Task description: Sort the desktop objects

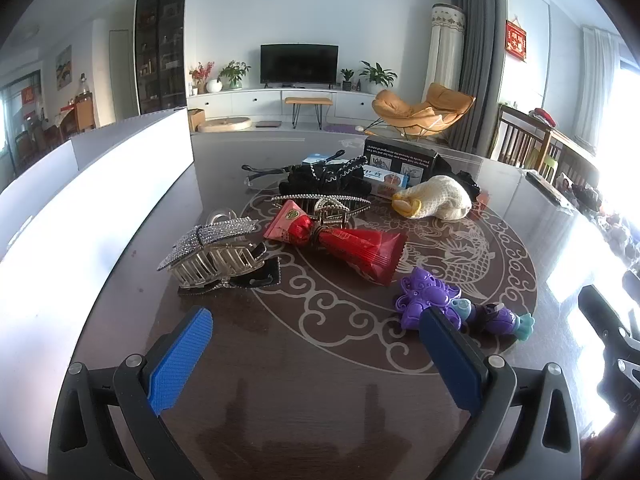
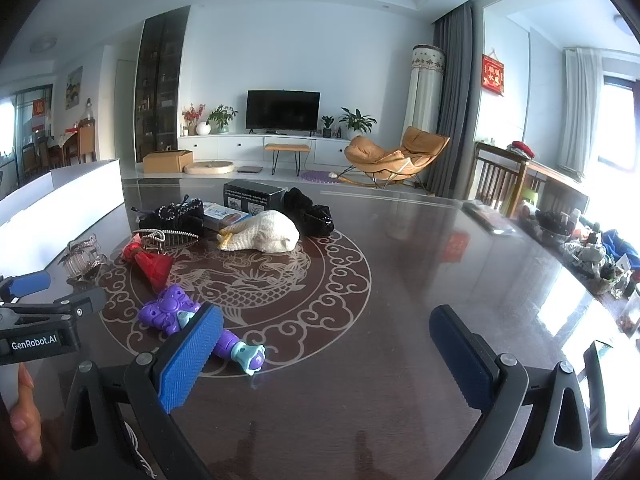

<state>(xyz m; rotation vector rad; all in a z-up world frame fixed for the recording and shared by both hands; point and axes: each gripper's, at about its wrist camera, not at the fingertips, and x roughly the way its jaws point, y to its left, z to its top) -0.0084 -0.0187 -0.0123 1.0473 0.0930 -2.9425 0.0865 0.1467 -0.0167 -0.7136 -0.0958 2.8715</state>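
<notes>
Left of the red wrapped packet (image 1: 340, 246) on the counter (image 1: 320, 380), the rhinestone hair clip (image 1: 216, 252) is judged stiff, light, fragile; its spine is suggested. Right of the packet, the purple toy (image 1: 436, 300) seems rigid. Both tongs are spread, empty.

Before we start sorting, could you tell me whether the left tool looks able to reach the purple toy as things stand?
Probably yes: the left tool is open and empty, and the purple toy lies on the table just past its right finger, with nothing between them.
</notes>
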